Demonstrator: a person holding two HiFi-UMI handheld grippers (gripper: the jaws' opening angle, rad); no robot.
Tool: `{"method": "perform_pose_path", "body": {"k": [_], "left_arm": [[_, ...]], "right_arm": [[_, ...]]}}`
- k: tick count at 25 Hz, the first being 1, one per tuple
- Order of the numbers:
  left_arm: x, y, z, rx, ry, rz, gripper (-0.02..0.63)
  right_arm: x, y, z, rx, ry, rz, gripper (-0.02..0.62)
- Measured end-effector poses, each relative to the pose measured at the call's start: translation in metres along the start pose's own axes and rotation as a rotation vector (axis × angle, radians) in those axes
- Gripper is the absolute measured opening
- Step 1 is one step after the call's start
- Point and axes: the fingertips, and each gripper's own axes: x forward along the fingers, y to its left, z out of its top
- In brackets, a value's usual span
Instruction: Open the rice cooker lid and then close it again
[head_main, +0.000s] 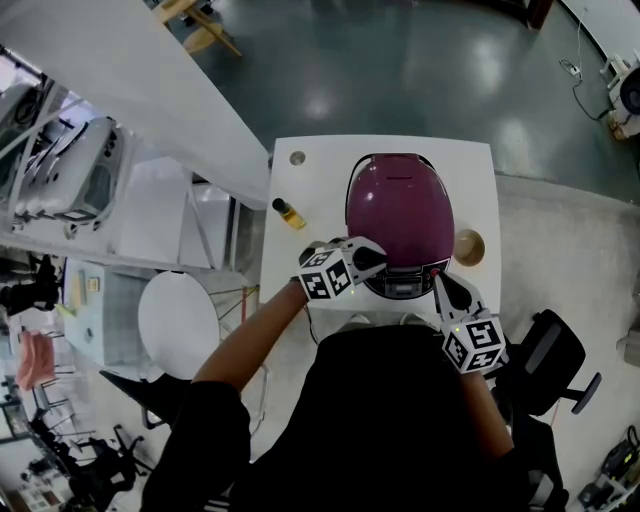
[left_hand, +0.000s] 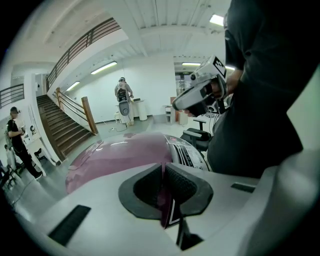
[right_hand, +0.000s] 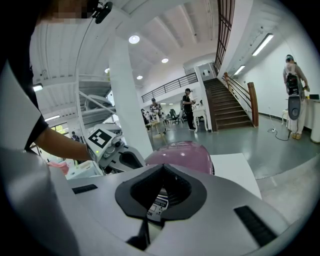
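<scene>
A rice cooker (head_main: 400, 210) is seen set mid-table (head_main: 480, 165), flanked by a small bottle (head_main: 288, 213) at left and a round dish (head_main: 468, 247) at right

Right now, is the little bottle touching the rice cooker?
Apart. The head view shows a strip of bare white table between the bottle and the cooker.

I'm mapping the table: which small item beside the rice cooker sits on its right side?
The round tan disc; the small yellow bottle and the small grey disc both lie left of the rice cooker.
</scene>
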Motion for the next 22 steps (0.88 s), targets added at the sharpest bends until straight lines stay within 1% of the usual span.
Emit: {"method": "perform_pose_path", "body": {"k": [4,9,13,17,22], "left_arm": [[0.001,0.0,0.001,-0.007,0.011,-0.002,0.018],[0.003,-0.001,-0.001,0.01,0.025,0.008,0.015],[0.005,-0.002,-0.001,0.012,0.037,-0.005,0.013],[0.005,-0.002,0.0,-0.002,0.066,-0.026,0.011],[0.006,-0.001,-0.001,-0.012,0.079,-0.037,0.008]], "right_arm": [[0.002,0.002,0.0,-0.006,0.006,0.005,0.0],[0.008,0.004,0.002,-0.02,0.012,0.02,0.0],[0.012,0.006,0.003,-0.026,0.019,0.03,0.0],[0.018,0.008,0.004,-0.039,0.03,0.044,0.0],[0.024,0.007,0.003,-0.043,0.045,0.057,0.0]]}}
